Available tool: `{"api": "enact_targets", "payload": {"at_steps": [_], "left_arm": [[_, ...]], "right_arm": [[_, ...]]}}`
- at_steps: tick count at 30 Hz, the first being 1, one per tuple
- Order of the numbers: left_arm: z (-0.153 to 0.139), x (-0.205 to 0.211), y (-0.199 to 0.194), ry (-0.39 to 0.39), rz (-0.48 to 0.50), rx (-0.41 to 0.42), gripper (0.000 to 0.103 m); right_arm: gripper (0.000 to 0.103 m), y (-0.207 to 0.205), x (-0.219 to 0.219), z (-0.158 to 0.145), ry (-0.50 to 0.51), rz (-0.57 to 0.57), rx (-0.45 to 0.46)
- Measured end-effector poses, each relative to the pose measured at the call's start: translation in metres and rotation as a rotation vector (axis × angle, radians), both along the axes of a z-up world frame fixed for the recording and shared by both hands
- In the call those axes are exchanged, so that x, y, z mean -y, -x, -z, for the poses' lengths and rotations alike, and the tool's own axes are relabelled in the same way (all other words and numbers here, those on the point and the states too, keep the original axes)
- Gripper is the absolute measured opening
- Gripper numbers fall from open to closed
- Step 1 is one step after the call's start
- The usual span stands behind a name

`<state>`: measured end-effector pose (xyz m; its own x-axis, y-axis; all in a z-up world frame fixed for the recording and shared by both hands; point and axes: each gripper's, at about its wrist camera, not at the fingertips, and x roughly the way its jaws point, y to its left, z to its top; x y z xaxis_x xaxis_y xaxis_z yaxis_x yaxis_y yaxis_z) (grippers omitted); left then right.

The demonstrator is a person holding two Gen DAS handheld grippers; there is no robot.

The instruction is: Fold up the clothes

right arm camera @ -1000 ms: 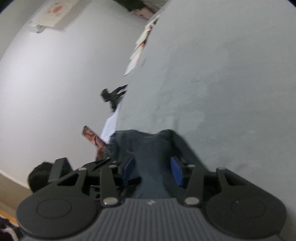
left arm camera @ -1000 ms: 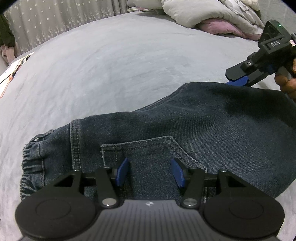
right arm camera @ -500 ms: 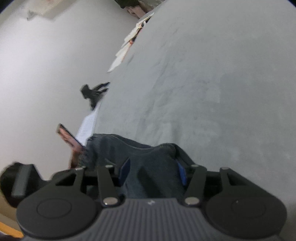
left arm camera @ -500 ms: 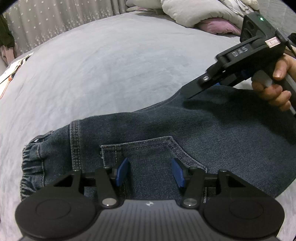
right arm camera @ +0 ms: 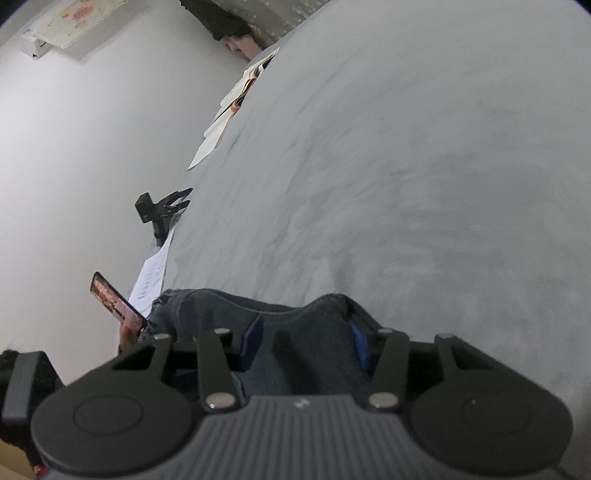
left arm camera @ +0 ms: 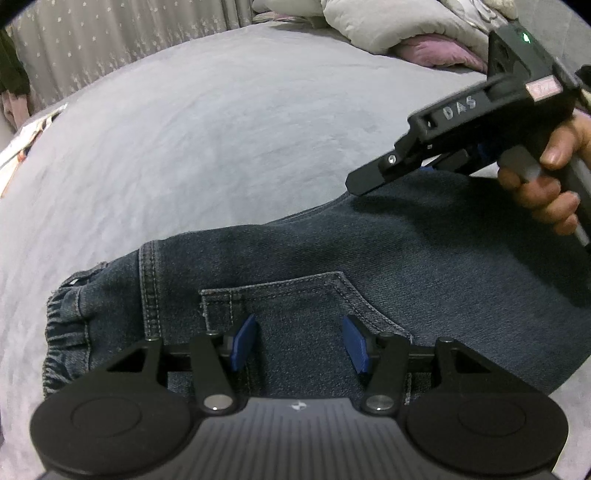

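Jeans (left arm camera: pixel 332 251) far edge by right gripper (right arm camera: pixel 306 343), perhaps pinched

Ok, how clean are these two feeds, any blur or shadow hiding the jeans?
Left wrist view: sharp on the jeans, stitching readable; the right gripper casts a soft shadow on the denim; fisheye bends the bed. Right wrist view: tilted, bed surface smeared by motion blur, denim between the fingers dark and low in detail.

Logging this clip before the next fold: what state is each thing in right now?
Dark blue denim jeans: lying on the grey bedspread, back pocket up.
Left tongs: open, over the pocket.
Right tongs: open around a raised fold of denim.
Pale quilt: bunched up at the far edge.
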<state>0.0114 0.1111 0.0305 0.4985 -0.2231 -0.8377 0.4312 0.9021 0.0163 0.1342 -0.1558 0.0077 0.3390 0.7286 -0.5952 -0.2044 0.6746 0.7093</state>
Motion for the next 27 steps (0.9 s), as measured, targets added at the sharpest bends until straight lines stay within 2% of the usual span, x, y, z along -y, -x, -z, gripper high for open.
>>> {"api": "enact_targets", "payload": {"at_steps": [4,6,8,10,12,15,17,20,24,27], "left_arm": [[-0.014,-0.02,-0.001,-0.006,-0.076,0.051,0.053],[-0.021,-0.037,-0.003,-0.022,-0.148,0.09,0.053],[-0.023,-0.052,-0.008,0.001,-0.188,0.105,0.053],[-0.032,-0.074,-0.008,0.116,-0.229,0.107,0.053],[-0.042,-0.085,-0.003,0.149,-0.266,0.154,0.054],[-0.044,-0.1,-0.004,0.13,-0.349,0.213,0.062],[-0.044,-0.11,-0.006,0.114,-0.406,0.252,0.063],[-0.032,-0.123,-0.013,0.159,-0.447,0.217,0.065],[-0.015,-0.139,-0.023,0.224,-0.498,0.162,0.079],[-0.001,-0.152,-0.031,0.272,-0.536,0.12,0.086]], "right_arm": [[0.021,0.003,0.003,0.005,0.02,0.043,0.011],[0.018,0.005,0.003,0.007,0.015,0.06,0.015],[0.017,0.007,0.0,0.009,0.01,0.076,0.024],[0.017,0.011,-0.004,0.008,0.022,0.086,0.043],[0.017,0.014,-0.007,0.007,0.038,0.092,0.063],[0.018,0.016,-0.01,0.005,0.057,0.092,0.078],[0.018,0.015,-0.012,0.005,0.054,0.095,0.075],[0.019,0.014,-0.01,0.007,0.038,0.104,0.066],[0.019,0.013,-0.013,0.009,0.01,0.127,0.049],[0.019,0.012,-0.013,0.011,-0.003,0.146,0.042]]}}
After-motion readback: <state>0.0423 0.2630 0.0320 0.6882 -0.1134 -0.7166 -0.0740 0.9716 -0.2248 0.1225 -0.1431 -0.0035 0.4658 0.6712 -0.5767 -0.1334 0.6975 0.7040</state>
